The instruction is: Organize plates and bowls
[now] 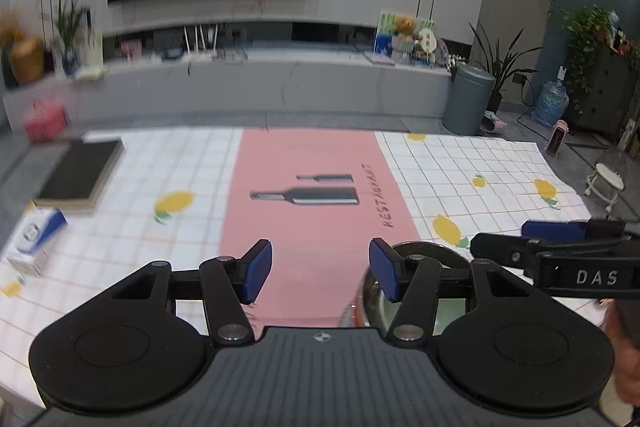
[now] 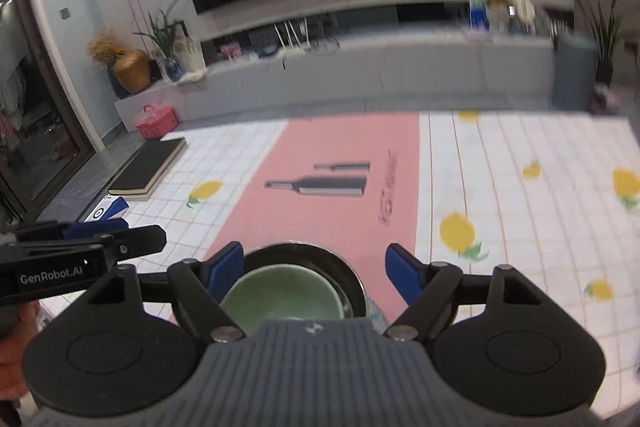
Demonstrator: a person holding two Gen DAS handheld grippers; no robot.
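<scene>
Right wrist view shows the right gripper (image 2: 314, 275) spread wide and empty above the green bowl (image 2: 280, 297) nested in a dark bowl (image 2: 352, 279) (left gripper (image 1: 316, 269) likewise wide, holding nothing), so stacking looks finished; next, I judge, comes finding other dishes.

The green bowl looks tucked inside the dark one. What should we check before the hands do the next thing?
1. Green bowl sits inside the dark bowl: ok.
2. Right gripper open, nothing pinched between its fingers: ok.
3. Left gripper open and empty: ok.
4. The stack rests on the pink runner, away from the table's far edge: ok.
5. More plates or bowls left to sort: cannot tell, none show in either view.
6. What lies under the dark bowl: cannot tell, the gripper body hides it.
</scene>
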